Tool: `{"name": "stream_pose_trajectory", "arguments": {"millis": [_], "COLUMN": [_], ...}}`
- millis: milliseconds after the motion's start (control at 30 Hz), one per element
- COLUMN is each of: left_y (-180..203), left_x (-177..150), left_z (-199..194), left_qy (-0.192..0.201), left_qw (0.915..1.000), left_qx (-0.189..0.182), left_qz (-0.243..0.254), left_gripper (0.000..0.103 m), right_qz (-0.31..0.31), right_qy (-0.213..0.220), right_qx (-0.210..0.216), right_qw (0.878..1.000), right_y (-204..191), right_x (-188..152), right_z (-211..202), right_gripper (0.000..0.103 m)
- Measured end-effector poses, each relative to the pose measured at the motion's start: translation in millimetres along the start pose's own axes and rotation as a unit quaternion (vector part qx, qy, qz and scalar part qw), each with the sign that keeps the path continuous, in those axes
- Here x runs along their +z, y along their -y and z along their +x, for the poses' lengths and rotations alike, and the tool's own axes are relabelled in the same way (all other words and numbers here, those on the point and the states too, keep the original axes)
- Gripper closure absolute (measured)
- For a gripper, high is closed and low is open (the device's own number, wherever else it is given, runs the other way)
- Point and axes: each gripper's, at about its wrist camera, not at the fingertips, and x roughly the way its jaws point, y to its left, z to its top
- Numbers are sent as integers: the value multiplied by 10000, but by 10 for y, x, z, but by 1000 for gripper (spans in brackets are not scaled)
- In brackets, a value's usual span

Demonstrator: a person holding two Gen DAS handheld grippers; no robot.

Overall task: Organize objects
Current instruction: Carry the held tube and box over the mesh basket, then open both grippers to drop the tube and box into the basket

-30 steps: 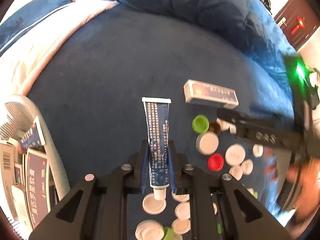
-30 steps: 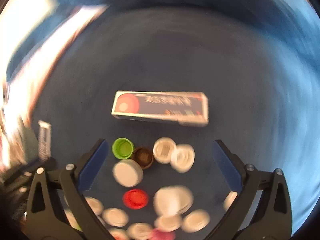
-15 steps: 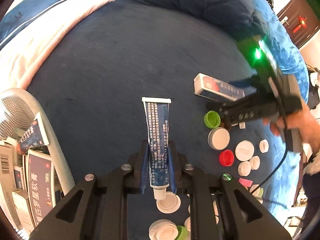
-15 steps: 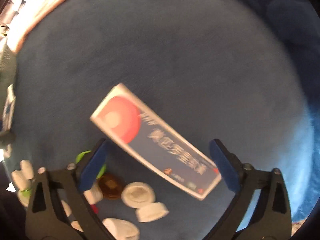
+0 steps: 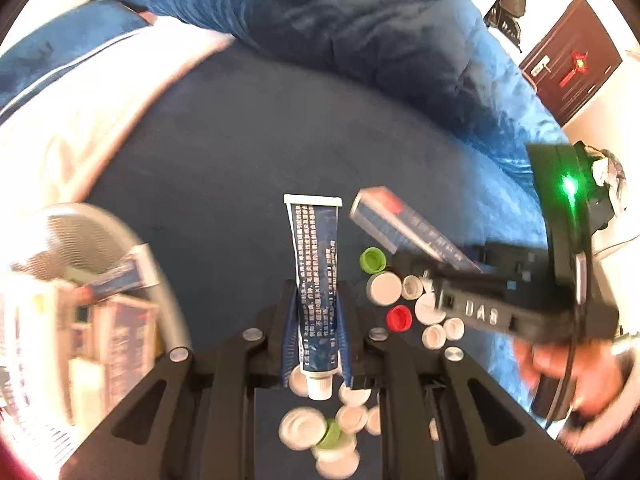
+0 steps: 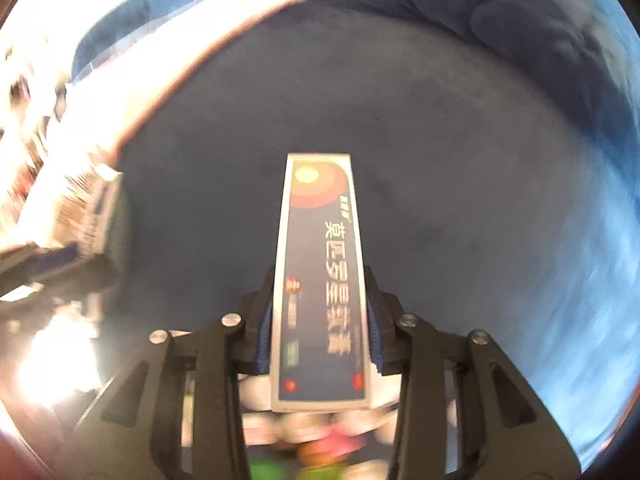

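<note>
The left gripper is clamped on a dark blue ointment tube, its blue pads pressing the tube's lower body on both sides; the tube points away from the camera, flat crimped end far and white cap near, and it hangs above the dark blue cloth surface; below and to the right of it lie scattered bottle caps, mostly white, with a green cap and a red cap among them; at the left edge a white mesh basket holds boxes and another tube, though blur hides the details; the right gripper has its jaws closing on a long blue box with a red and orange disc printed at its far end, and the pads sit against the box's two long sides, so the box is held between them and points straight ahead; in the left wrist view the same box rides tilted above the caps, at the front of the right gripper, with a person's hand behind it; rumpled blue bedding lies beyond the cloth.
</note>
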Motion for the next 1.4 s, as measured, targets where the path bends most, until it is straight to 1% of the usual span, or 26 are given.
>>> {"name": "stream_pose_trajectory", "arguments": {"millis": [33, 67, 100, 167, 233, 267, 300, 333, 367, 433, 500, 633, 700, 767, 800, 867, 1000, 1033, 1067, 1100, 1133, 1167, 1200, 1267, 1333, 1400], "left_y": [-77, -179, -324, -507, -770, -962, -1049, -1167, -1353, -1619, -1834, -2065, -2139, -2139, -2145, -2141, -2188, -2199, -2214, -2230, -2247, -2258, -2275, -2285, -2265, -2239], "left_x": [-19, -50, -92, -156, -210, -243, -259, -282, -314, -362, -428, -514, -564, -560, -560, -555, -540, -539, -550, -559, -555, -557, -558, -557, -566, -579], "left_z": [-105, -239, -431, -666, -928, -1085, -1178, -1260, -1371, -1475, -1548, -1495, -1390, -1266, -1192, -1075, -871, -861, -854, -860, -871, -901, -933, -982, -1028, -1066], "left_qy": [33, 93, 210, 360, 478, 541, 580, 617, 647, 645, 631, 480, 345, 270, 218, 152, 46, 38, 44, 49, 74, 139, 194, 245, 277, 315], "left_qw": [10000, 9999, 9994, 9986, 9971, 9957, 9948, 9937, 9920, 9896, 9872, 9851, 9843, 9838, 9834, 9825, 9797, 9796, 9795, 9785, 9779, 9774, 9769, 9752, 9745, 9739], "left_qx": [-3, 29, 131, 284, 424, 521, 578, 619, 676, 747, 815, 893, 952, 991, 1014, 1079, 1286, 1275, 1274, 1341, 1377, 1388, 1369, 1426, 1493, 1545], "left_qz": [-62, -140, -221, -280, -418, -539, -612, -700, -851, -1048, -1218, -1393, -1444, -1468, -1491, -1509, -1540, -1550, -1559, -1565, -1568, -1587, -1632, -1676, -1653, -1631], "left_gripper": [86, 86, 86, 86, 86, 86, 86, 86, 86, 86, 86, 86, 86, 86, 86, 86, 86, 86, 79, 59, 48, 34, 30, 30, 27, 19], "right_qz": [206, 308, 395, 417, 326, 256, 78, 12, 0, -133, -207, -75, 8, 69, 132, 374, 766, 772, 750, 717, 692, 708, 741, 868, 913, 935], "right_qy": [37, 60, 84, 142, 122, 190, 319, 314, 309, 412, 313, -337, -906, -1303, -1418, -1366, -1128, -1110, -1119, -1094, -973, -758, -666, -468, -360, -296], "right_qx": [173, 272, 436, 696, 840, 681, 410, 664, 799, 621, 746, 1219, 1565, 1787, 1796, 1630, 1625, 1634, 1627, 1580, 1569, 1557, 1503, 1319, 1301, 1182], "right_qw": [9996, 9991, 9982, 9966, 9959, 9972, 9986, 9973, 9963, 9971, 9965, 9919, 9835, 9752, 9734, 9764, 9772, 9772, 9774, 9787, 9804, 9823, 9836, 9863, 9866, 9881], "right_y": [-167, -216, -400, -793, -1111, -1224, -1343, -1428, -1478, -1617, -1709, -1774, -1807, -1830, -1881, -1899, -1897, -1924, -1927, -1943, -1917, -1831, -1793, -1721, -1715, -1686], "right_x": [-54, -104, -120, -143, -95, -203, -96, 5, 103, 141, 139, 37, -41, -69, -50, 59, 254, 282, 272, 267, 242, 194, 183, 149, 105, 28], "right_z": [-37, -78, -93, -83, -35, -86, -87, -77, -82, -148, -195, -147, -45, 84, 178, 346, 551, 590, 574, 556, 493, 365, 321, 228, 178, 115], "right_gripper": [66, 66, 66, 66, 65, 65, 65, 65, 65, 65, 65, 65, 65, 64, 63, 63, 63, 60, 55, 40, 26, 18, 9, 7, 7, 6]}}
